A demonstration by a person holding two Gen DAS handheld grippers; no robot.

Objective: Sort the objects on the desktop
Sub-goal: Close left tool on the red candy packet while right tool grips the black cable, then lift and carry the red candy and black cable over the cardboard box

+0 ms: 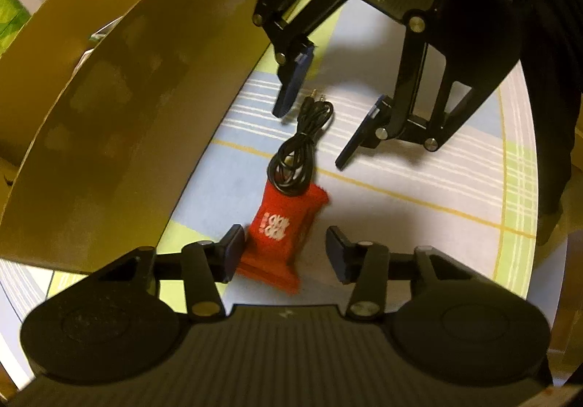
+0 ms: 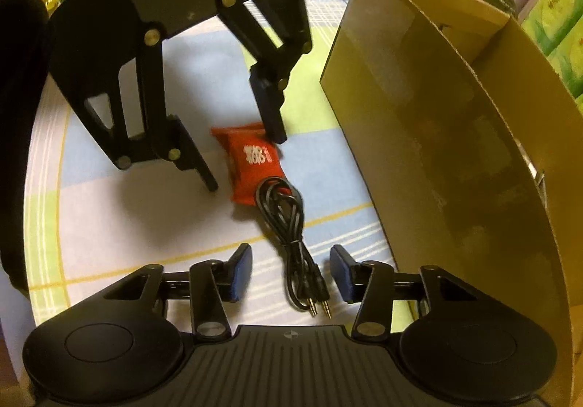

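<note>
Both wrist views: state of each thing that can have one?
Red snack packet: flat on the tablecloth, between the left gripper fingers, one pad at its edge.
Black audio cable: coiled, one loop lying over the packet, plugs free, between the right gripper fingers, not pinched.
Cardboard box: upright, open at the top, beside both items.
Left gripper: open.
Right gripper: open.

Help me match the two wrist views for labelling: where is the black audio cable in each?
Left wrist: black audio cable lies centre, its loop resting on the red packet.
Right wrist: cable lies lower centre, plugs nearest the camera.
Shared landmark: the cardboard box.
</note>
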